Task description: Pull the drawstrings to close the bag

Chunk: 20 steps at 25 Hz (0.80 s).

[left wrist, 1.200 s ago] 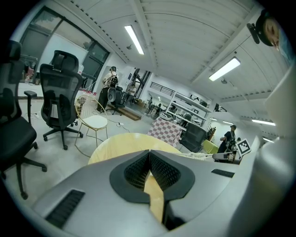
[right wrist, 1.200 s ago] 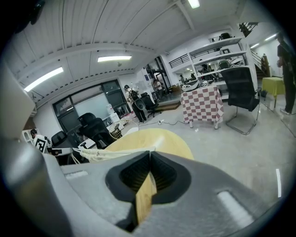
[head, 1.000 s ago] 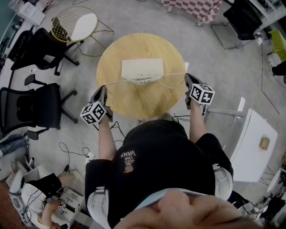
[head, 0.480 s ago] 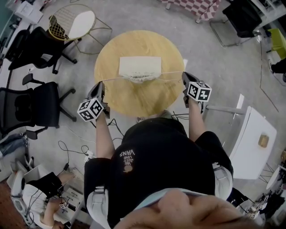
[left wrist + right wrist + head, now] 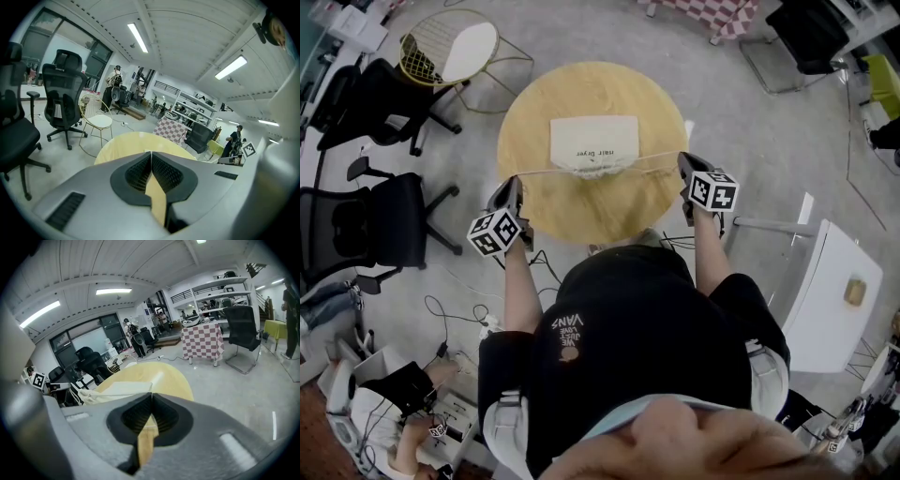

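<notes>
A white drawstring bag lies in the middle of a round wooden table, its gathered mouth toward me. One drawstring runs taut to my left gripper at the table's left edge. The other drawstring runs taut to my right gripper at the right edge. Both grippers are shut on their string ends. In the left gripper view the left gripper has its jaws closed together over the table. In the right gripper view the right gripper is closed too, with the bag lying to its left.
Two black office chairs and a gold wire chair stand left of the table. A white table is at the right, and a checkered cloth at the far side. Cables trail on the floor.
The bag's mouth has bunched up narrower, and a line of print now shows on its face. Both grippers stay almost where they were, strings still taut.
</notes>
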Motion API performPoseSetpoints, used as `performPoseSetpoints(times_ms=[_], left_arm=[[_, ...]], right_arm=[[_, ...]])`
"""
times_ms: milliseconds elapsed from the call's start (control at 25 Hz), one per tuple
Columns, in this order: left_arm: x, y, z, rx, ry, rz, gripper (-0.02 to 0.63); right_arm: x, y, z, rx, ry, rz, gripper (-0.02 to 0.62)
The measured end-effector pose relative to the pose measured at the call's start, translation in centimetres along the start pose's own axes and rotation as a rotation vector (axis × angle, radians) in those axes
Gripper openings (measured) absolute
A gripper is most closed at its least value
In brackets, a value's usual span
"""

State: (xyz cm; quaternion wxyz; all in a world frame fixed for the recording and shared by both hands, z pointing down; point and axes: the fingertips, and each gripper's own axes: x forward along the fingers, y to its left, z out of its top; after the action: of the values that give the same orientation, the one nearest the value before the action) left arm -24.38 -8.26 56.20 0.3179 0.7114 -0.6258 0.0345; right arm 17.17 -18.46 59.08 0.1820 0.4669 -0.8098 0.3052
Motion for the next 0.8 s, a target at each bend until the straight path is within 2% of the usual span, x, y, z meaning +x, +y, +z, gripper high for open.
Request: performPoseSetpoints(times_ms=[440,800], left_arm=[[0.3,0.7,-1.6,0.029,0.049,0.021,0.017],[-0.1,1.1,-4.2,0.016,0.1,0.021,0.017]], right_arm=[[0.5,0.9,-0.7,-0.016,0.005,-0.002,0.006],[0.3,1.5,-2.6,-0.004,0.02,-0.012,0.006]])
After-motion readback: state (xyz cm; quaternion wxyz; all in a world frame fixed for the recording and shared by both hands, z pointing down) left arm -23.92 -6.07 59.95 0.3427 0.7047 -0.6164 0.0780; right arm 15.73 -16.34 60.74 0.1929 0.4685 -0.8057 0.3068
